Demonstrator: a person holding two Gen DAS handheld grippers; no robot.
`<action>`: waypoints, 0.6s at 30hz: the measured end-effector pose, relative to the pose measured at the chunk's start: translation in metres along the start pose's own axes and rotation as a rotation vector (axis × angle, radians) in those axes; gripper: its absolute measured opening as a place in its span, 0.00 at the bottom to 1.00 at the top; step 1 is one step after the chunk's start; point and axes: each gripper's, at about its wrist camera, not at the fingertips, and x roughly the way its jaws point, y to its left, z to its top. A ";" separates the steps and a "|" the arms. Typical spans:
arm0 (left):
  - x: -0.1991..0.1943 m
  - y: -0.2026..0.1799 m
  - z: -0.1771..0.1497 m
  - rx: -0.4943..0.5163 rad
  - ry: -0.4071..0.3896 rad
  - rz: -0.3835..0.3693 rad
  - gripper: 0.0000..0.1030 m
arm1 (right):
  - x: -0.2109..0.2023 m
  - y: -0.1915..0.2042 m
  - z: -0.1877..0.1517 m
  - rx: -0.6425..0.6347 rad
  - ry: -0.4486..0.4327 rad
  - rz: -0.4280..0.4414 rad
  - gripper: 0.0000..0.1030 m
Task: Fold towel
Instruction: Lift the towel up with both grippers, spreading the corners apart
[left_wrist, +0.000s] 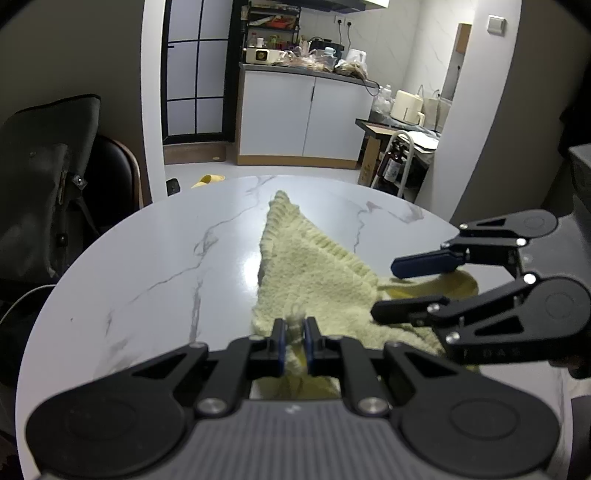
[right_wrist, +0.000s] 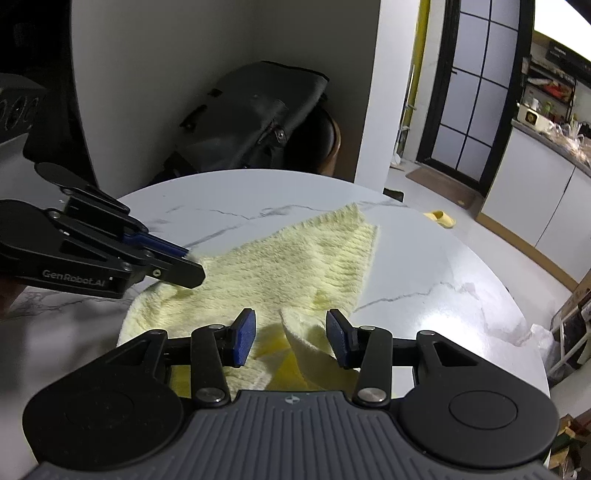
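Note:
A pale yellow fluffy towel (left_wrist: 314, 273) lies partly folded on the round white marble table (left_wrist: 166, 258); it also shows in the right wrist view (right_wrist: 295, 258). My left gripper (left_wrist: 293, 345) is shut on the towel's near edge; it also shows at the left of the right wrist view (right_wrist: 192, 264). My right gripper (right_wrist: 290, 338) is open, its blue pads on either side of a raised fold of the towel (right_wrist: 306, 339) without pinching it. In the left wrist view the right gripper (left_wrist: 388, 290) sits at the towel's right corner.
A dark bag (left_wrist: 40, 184) hangs on a chair by the table's far left edge. A white kitchen cabinet (left_wrist: 303, 118) with a cluttered counter stands beyond. A yellow slipper (right_wrist: 439, 218) lies on the floor. A rack with bottles (left_wrist: 395, 162) stands behind the table.

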 end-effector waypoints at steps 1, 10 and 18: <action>0.000 0.000 0.000 -0.001 0.001 0.000 0.11 | -0.001 -0.001 0.000 0.000 -0.005 -0.003 0.43; 0.002 -0.002 0.001 0.006 0.001 0.004 0.11 | -0.015 -0.006 -0.005 -0.013 -0.034 -0.030 0.06; -0.011 -0.002 0.005 0.004 -0.024 0.032 0.11 | -0.046 -0.020 -0.012 0.027 -0.098 -0.079 0.06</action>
